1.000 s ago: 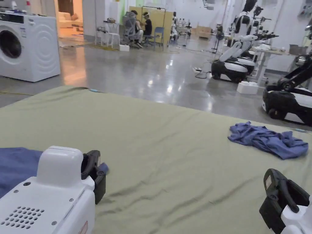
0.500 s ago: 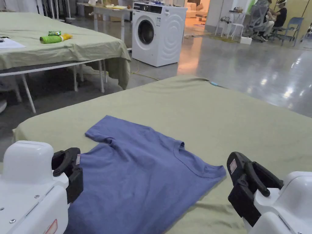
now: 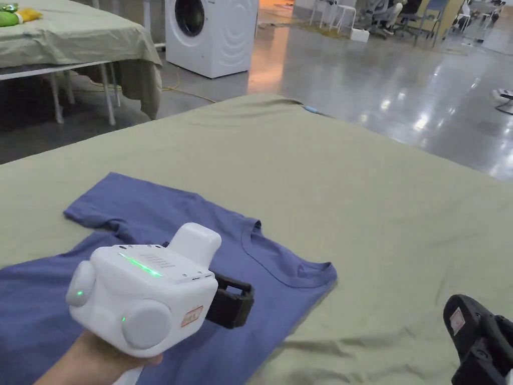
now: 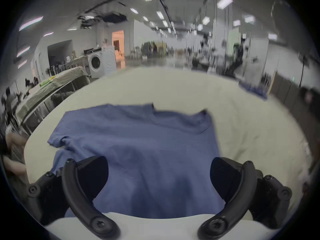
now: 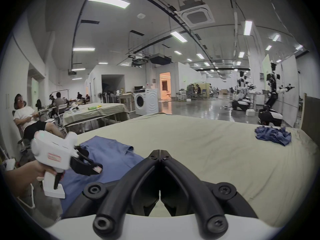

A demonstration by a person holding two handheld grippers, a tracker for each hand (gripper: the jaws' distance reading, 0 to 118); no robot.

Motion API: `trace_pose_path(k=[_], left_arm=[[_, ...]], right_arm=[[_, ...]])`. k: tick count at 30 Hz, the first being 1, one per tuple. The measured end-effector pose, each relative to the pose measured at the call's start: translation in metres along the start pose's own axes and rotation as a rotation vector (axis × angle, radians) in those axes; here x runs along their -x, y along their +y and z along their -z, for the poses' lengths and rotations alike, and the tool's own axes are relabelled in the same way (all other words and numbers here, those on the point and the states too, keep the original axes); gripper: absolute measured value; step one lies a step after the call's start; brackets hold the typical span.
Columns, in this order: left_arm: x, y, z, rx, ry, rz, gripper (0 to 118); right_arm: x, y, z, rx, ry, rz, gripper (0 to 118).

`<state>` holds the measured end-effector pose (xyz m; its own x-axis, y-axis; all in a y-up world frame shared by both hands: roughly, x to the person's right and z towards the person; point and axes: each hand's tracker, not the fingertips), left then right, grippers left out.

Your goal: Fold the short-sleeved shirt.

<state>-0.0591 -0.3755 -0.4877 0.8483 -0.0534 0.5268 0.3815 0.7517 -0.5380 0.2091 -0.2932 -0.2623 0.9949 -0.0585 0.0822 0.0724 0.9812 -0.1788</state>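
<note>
A wide hall with a shiny grey floor point(image 3: 350, 65) holds a washing machine point(image 3: 213, 35) and a second covered table point(image 3: 75, 35) at the far left. Nearest is the big table point(image 3: 350, 200), draped in a pale green sheet, with a few shallow wrinkles in its near part. The blue short-sleeved shirt point(image 3: 150, 220) lies spread almost flat on the table's near left part, collar point(image 3: 273, 263) toward the middle of the table and one sleeve point(image 3: 95, 205) pointing to the far left. It looks like thin, soft knit: light, limp, likely to sag and crease when lifted, so it would be best pinched at an edge, at the shoulder by the collar or at the sleeve hem, not in the middle of the cloth. A crumpled blue garment point(image 5: 272, 135) sits well apart at the table's far right corner and is not in the way. The left gripper point(image 4: 159, 179) hovers above the shirt's body, its fingers point(image 4: 93, 172) wide apart with nothing between them. The right gripper point(image 5: 160, 152) sits low at the near right over bare sheet, just beside the shirt's edge, its fingers pressed together on nothing. Nothing lies on the shirt; the folding looks not yet begun.
</note>
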Motion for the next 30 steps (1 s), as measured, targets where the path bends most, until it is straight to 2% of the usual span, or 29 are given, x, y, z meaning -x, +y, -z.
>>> trace_pose_path(k=[2, 3, 4, 6, 7, 8, 13, 17, 21, 22, 25, 26, 30], left_arm=[[-0.004, -0.001, 0.028, 0.083, 0.068, 0.07, 115], [-0.003, -0.002, 0.042, 0.131, 0.072, 0.059, 90], [0.001, -0.003, 0.051, 0.196, 0.02, -0.005, 61], [0.008, 0.001, 0.04, 0.141, 0.013, -0.119, 42], [0.01, 0.002, 0.035, 0.134, -0.009, -0.158, 20], [0.015, -0.001, 0.034, 0.125, -0.034, -0.227, 6], [0.026, -0.001, 0.019, 0.098, -0.11, -0.418, 6], [0.028, -0.002, 0.009, 0.036, -0.214, -0.536, 6], [0.029, -0.012, -0.006, -0.065, -0.427, -0.837, 6], [0.024, -0.012, -0.01, -0.08, -0.45, -0.864, 6], [-0.015, 0.007, -0.02, -0.118, -0.442, -0.66, 6], [-0.034, 0.015, -0.023, -0.128, -0.483, -0.625, 6], [-0.114, 0.048, -0.024, -0.131, -0.688, -0.592, 6]], right_arm=[[-0.006, 0.001, -0.002, -0.001, -0.018, 0.012, 2], [-0.009, 0.0, -0.002, 0.001, -0.024, 0.016, 2], [-0.012, -0.001, -0.003, 0.004, -0.029, 0.018, 2], [-0.015, -0.002, -0.006, 0.012, -0.039, 0.017, 2], [-0.015, -0.002, -0.007, 0.015, -0.045, 0.013, 2], [-0.017, -0.004, -0.008, 0.018, -0.051, 0.01, 2], [-0.026, -0.01, -0.017, 0.03, -0.037, 0.042, 2], [-0.036, -0.016, -0.031, 0.033, -0.067, 0.074, 2], [-0.05, -0.018, -0.052, 0.038, -0.106, 0.107, 2], [-0.053, -0.018, -0.058, 0.043, -0.125, 0.106, 2], [-0.065, -0.02, -0.08, 0.038, -0.189, 0.093, 2], [-0.07, -0.02, -0.09, 0.034, -0.211, 0.098, 2], [-0.09, -0.021, -0.134, -0.001, -0.307, 0.133, 2]])
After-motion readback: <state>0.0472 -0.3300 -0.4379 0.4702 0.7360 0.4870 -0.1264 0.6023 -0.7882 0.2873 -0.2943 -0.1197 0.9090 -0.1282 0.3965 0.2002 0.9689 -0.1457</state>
